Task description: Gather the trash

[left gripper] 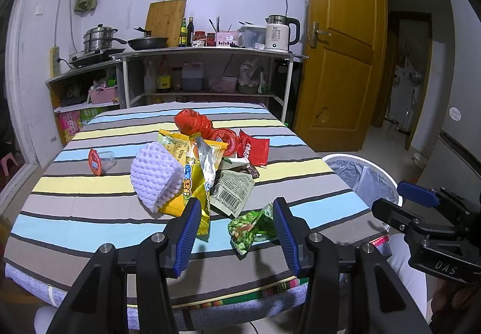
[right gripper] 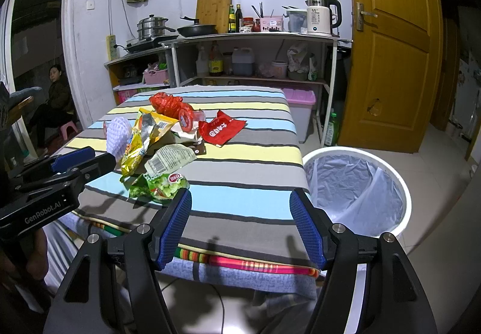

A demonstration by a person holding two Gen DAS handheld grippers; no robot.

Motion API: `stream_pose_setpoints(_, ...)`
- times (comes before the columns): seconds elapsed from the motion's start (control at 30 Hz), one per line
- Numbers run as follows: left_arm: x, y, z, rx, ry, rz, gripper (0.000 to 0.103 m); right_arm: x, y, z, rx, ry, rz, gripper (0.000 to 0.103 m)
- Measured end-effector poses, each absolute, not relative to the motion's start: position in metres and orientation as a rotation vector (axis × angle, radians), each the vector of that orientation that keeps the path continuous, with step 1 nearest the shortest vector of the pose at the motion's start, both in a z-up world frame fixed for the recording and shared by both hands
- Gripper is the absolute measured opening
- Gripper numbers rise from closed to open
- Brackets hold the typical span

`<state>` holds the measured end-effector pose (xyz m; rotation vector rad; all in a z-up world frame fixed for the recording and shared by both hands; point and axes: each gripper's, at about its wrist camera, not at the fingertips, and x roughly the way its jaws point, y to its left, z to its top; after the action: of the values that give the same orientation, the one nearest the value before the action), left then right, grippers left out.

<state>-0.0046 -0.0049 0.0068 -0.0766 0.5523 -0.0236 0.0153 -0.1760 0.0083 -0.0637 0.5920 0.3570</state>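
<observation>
Jaws of left gripper [left gripper: 237,227] and right gripper [right gripper: 240,224] both parted, nothing between them, poised over near edge of striped surface [right gripper: 240,207]. Wrapper pile [left gripper: 207,165] heaped mid-surface; lined bin [right gripper: 357,189] beside it, for short drops.

Seeing table [left gripper: 90,183] cloth: stripes in grey, pale blue, pale yellow, thin black lines between. Foam fruit net [left gripper: 154,176] pale lilac-white, mesh pattern. Snack bag [left gripper: 192,183] yellow, blue lettering, silver inside. Green wrapper [left gripper: 251,227] leafy print; my right view shows red oval logo. Flat wrapper [right gripper: 221,129] red, white lettering. Crumpled bag [left gripper: 192,120] red-orange. Bin [right gripper: 402,192] white, liner pale grey-blue. My left tool [left gripper: 237,224] black, blue ribbed pads; right tool [right gripper: 240,224] same.
</observation>
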Motion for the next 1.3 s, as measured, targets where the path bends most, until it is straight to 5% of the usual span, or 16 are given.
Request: stream_pose_setpoints(1.3, 0.002, 0.008, 0.003, -0.119, 0.564, -0.039, 0.049, 0.022, -0.166, 0.006, -0.072, 0.608, 0.377, 0.068)
